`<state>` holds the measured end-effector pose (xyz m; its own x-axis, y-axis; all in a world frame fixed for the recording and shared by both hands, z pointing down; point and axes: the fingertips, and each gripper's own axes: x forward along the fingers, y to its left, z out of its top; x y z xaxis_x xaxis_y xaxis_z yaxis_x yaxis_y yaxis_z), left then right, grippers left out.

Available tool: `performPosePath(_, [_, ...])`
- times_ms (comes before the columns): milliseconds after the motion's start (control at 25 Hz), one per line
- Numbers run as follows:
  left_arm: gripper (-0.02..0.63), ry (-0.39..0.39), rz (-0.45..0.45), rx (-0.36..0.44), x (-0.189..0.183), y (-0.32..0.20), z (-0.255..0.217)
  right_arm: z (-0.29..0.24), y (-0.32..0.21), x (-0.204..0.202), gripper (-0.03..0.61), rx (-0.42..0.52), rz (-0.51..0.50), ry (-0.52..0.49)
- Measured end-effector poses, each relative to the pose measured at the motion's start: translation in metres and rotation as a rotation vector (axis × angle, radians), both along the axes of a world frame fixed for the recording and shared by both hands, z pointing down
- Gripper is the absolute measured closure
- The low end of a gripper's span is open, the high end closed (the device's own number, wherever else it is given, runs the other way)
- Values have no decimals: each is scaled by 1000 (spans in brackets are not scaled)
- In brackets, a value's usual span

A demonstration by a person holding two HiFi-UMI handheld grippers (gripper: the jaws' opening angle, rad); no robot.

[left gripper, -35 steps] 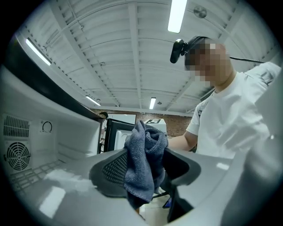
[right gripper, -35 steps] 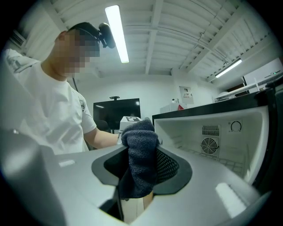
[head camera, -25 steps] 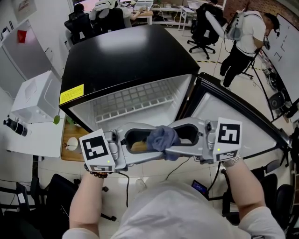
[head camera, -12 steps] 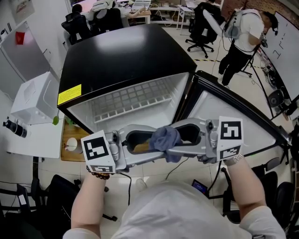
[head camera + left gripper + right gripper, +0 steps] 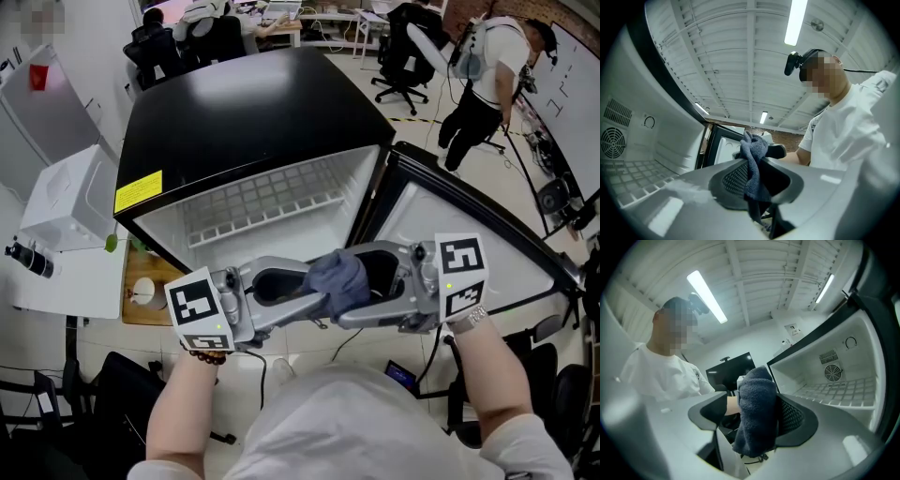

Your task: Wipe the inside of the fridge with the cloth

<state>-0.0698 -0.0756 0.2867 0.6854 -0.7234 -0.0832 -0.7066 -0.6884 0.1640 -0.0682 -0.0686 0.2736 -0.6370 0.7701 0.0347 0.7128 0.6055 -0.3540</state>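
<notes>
I hold a dark blue cloth point(image 5: 337, 277) at chest height in front of the open black fridge point(image 5: 244, 112), between the two grippers, which point at each other. My left gripper point(image 5: 317, 289) has just been closing, and its jaws now pinch the cloth point(image 5: 754, 157). The jaws of my right gripper point(image 5: 351, 287) have just been opening and stand wide. In the right gripper view the cloth point(image 5: 757, 413) hangs against one mesh pad point(image 5: 793, 417), with a gap to the other. The fridge's white inside with its wire shelf point(image 5: 262, 202) is bare.
The fridge door point(image 5: 459, 230) stands open to the right. A white box point(image 5: 70, 192) sits on a low table at the left, and a wooden board point(image 5: 141, 286) lies below it. A person point(image 5: 487, 75) stands behind right, near office chairs. A phone point(image 5: 401, 375) lies on the floor.
The left jaws have narrowed onto the cloth while the right jaws have spread apart. The cloth has shifted slightly up and right. Both hands stay roughly where they were.
</notes>
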Motion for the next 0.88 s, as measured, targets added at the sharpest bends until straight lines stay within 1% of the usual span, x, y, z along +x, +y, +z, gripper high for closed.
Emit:
performPosePath(160, [545, -13, -34, 4, -4, -3, 0, 0, 1, -7, 253, 45, 28, -2])
performPosePath(360, [555, -31, -112, -2, -19, -5, 5, 8, -8, -14, 253, 160, 117, -14])
performPosePath(480, [557, -62, -176, 2, -29, -5, 6, 12, -16, -18, 260, 213, 176, -20])
performPosePath(520, [558, -79, -196, 4, -32, -6, 7, 12, -20, -19, 271, 229, 198, -25])
performPosePath(560, [557, -94, -212, 6, -33, -6, 8, 13, -24, -19, 313, 244, 223, -31])
performPosePath(640, [557, -113, -233, 12, -34, -7, 9, 14, -32, -21, 433, 275, 267, -41])
performPosePath(760, [546, -115, -257, 15, -34, -8, 10, 14, -33, -22, 444, 303, 291, -53])
performPosePath(840, [507, -104, -254, 11, -33, -8, 10, 13, -32, -22, 456, 306, 288, -59])
performPosePath(880, [467, -100, -246, 8, -33, -8, 10, 13, -30, -22, 460, 305, 281, -60])
